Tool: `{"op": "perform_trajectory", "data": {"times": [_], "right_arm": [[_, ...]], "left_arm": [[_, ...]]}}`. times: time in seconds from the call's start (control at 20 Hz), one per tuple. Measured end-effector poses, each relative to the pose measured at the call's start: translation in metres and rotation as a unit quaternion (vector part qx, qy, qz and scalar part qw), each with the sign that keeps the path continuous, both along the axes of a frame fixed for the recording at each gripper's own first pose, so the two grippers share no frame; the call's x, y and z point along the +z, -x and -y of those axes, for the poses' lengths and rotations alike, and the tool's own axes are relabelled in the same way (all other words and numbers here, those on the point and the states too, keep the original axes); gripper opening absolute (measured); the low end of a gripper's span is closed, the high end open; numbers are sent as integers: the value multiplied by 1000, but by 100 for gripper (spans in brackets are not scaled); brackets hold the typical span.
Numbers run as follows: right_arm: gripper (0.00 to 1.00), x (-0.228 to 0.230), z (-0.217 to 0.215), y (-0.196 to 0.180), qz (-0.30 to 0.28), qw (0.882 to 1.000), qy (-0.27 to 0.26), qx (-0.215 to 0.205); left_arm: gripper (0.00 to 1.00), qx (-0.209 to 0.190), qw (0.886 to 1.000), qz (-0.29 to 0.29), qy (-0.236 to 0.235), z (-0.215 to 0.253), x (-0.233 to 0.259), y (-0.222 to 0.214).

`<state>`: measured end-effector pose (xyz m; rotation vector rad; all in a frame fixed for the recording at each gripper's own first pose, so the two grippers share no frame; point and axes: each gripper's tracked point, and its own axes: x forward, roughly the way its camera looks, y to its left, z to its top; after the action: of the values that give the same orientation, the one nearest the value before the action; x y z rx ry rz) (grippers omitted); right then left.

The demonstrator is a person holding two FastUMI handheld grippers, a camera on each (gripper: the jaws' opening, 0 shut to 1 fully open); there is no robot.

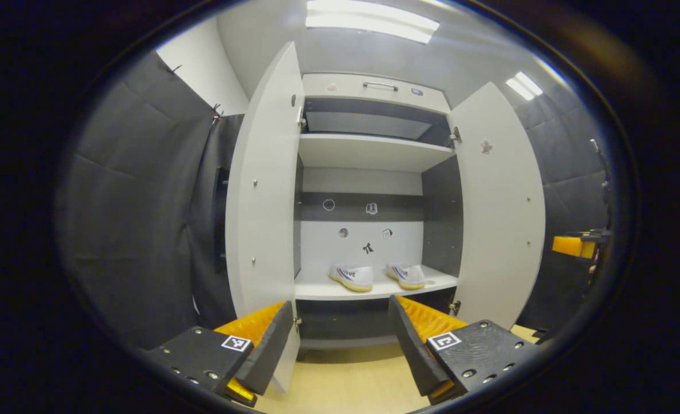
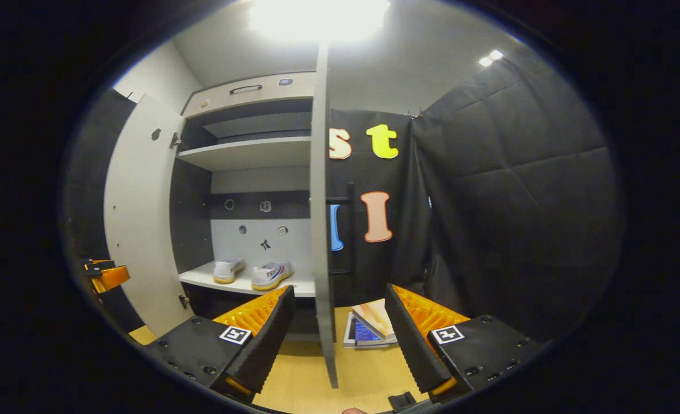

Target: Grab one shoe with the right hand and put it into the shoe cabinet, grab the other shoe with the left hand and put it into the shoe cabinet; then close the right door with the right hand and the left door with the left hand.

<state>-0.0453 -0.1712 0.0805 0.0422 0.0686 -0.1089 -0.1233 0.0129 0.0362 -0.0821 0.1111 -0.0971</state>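
A: Where are the shoes?

B: Both inside the shoe cabinet (image 1: 374,152). In the left gripper view the left shoe (image 1: 352,276) and the right shoe (image 1: 407,275) sit side by side on the lower shelf (image 1: 323,290), close together but apart. The shelf above them is bare.

A: And the doors?

B: Both wide open. The left door (image 1: 262,195) and the right door (image 1: 501,207) swing out toward the camera. In the right gripper view the right door is seen edge-on, a thin upright strip (image 2: 320,218) rising between that gripper's fingers.

A: The grippers?

B: The left gripper (image 1: 340,333) has its jaws spread wide, nothing between them; the left door's lower edge stands just beside its left finger. The right gripper (image 2: 335,325) is also spread wide, gripping nothing, though the door's edge stands in the gap; whether it touches, I cannot tell.

A: Anything else around?

B: A stack of books (image 2: 371,328) lies on the floor (image 2: 294,379) just right of the open right door. Stickers dot the cabinet's back panel (image 1: 363,241).
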Motion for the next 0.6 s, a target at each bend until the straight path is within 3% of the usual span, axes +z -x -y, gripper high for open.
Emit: {"op": "perform_trajectory", "data": {"times": [0.35,0.6], "right_arm": [[98,21,60,-40,8,994,32,-108],[98,19,52,-59,-9,991,57,-121]], "left_arm": [[94,5,1000,15,-11,-21,19,21],[94,45,999,15,-16,-63,21,33]]}}
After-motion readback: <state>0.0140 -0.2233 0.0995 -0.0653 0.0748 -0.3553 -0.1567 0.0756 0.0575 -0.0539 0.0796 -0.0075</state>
